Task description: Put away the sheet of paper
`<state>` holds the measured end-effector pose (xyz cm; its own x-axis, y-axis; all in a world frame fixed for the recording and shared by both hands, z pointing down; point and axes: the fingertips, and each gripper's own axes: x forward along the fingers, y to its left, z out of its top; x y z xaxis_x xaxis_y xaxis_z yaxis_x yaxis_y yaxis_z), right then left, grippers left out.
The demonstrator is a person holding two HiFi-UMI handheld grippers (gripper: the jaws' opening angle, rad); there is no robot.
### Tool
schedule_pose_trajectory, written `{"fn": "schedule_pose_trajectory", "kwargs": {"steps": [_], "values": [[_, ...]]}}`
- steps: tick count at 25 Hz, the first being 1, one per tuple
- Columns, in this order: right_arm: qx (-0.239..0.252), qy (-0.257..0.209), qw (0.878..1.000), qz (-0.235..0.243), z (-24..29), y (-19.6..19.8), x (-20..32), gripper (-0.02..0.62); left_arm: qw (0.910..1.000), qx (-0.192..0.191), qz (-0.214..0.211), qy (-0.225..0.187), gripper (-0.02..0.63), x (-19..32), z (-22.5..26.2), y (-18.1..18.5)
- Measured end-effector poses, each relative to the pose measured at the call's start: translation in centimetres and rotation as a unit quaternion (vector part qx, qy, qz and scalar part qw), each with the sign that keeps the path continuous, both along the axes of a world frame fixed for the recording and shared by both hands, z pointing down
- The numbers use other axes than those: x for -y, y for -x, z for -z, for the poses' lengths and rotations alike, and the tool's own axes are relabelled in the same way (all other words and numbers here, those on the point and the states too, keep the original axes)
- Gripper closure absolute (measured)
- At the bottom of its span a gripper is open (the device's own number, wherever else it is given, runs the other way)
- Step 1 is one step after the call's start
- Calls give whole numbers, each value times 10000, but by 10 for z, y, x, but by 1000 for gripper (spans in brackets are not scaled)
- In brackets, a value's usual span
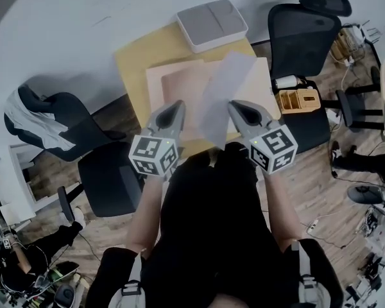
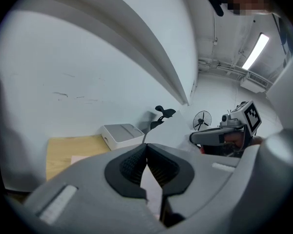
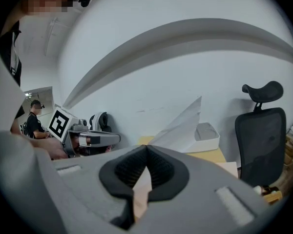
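**Person in black holds a sheet of paper up over a wooden table**

Closest in the head view is the person (image 1: 205,236), dressed in black and seen from above, with a gripper in each hand. The left gripper (image 1: 179,104) and right gripper (image 1: 233,103) point away from the body, their tips near each other over the table (image 1: 138,59). The sheet of paper (image 1: 221,95) hangs slanted between them, raised above a beige mat (image 1: 176,82). Its right edge meets the right gripper's tip, and its left edge lies just beside the left gripper's tip. A grey-white box (image 1: 212,24) sits at the table's far edge, and a black office chair (image 1: 301,31) stands to the right.

The left gripper view shows that claw closed tip to tip. I can make out nothing pinched in it. The sheet rises just behind the tips and runs toward the other gripper.

The right gripper view shows that claw closed too, nipping the sheet, which stands up in a pale wedge just right of the tips. Another person (image 3: 35,121) stands in the background at far left.
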<state>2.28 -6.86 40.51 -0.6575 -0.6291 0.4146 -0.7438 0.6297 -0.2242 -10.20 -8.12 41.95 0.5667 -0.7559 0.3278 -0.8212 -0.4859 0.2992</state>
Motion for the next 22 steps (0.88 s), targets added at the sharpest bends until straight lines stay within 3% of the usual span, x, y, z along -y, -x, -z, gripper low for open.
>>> {"fn": "schedule_pose_trajectory", "kwargs": {"steps": [17, 22], "values": [[53, 700, 9972, 241, -48, 21, 38, 594, 9991, -54, 392, 180, 597, 16, -11, 28], [-197, 1102, 9936, 145, -86, 14, 48, 594, 9989, -47, 397, 248, 597, 23, -16, 24]]}}
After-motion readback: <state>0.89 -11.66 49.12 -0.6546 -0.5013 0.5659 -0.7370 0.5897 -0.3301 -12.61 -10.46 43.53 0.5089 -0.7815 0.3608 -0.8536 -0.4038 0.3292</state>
